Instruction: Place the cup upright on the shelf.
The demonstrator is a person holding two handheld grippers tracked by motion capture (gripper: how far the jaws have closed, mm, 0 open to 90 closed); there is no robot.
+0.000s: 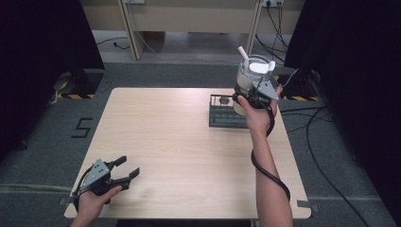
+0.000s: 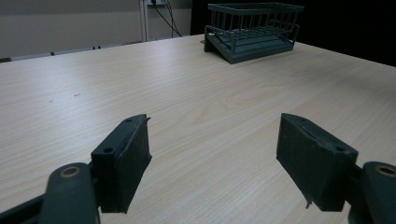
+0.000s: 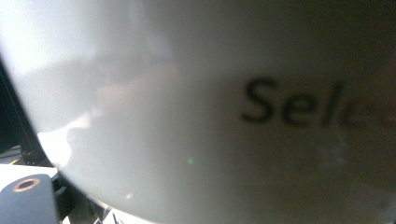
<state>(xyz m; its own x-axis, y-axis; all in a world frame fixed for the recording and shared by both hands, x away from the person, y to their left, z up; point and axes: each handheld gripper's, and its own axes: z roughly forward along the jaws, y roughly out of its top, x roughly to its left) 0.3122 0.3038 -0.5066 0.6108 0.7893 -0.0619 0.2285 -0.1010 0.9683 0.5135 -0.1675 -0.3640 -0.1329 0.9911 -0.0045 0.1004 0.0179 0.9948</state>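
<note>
My right gripper (image 1: 256,91) is shut on a white, translucent cup (image 1: 252,74) that has a white lid and a white straw sticking up at its left. The cup is held in the air over the far right of the table, above a dark green wire rack (image 1: 226,116). In the right gripper view the cup's wall (image 3: 196,107) is pressed close and blurred, with dark letters "Sele" on it. My left gripper (image 1: 126,168) rests low at the table's near left corner, open, nothing between its fingers (image 2: 122,161). The rack (image 2: 252,30) shows far ahead of it.
The light wood table (image 1: 179,142) is ringed by grey carpet. Black cables (image 1: 326,142) trail over the floor at the right. Dark curtains stand on both sides. A black "5" mark (image 1: 81,127) lies on the floor at the left.
</note>
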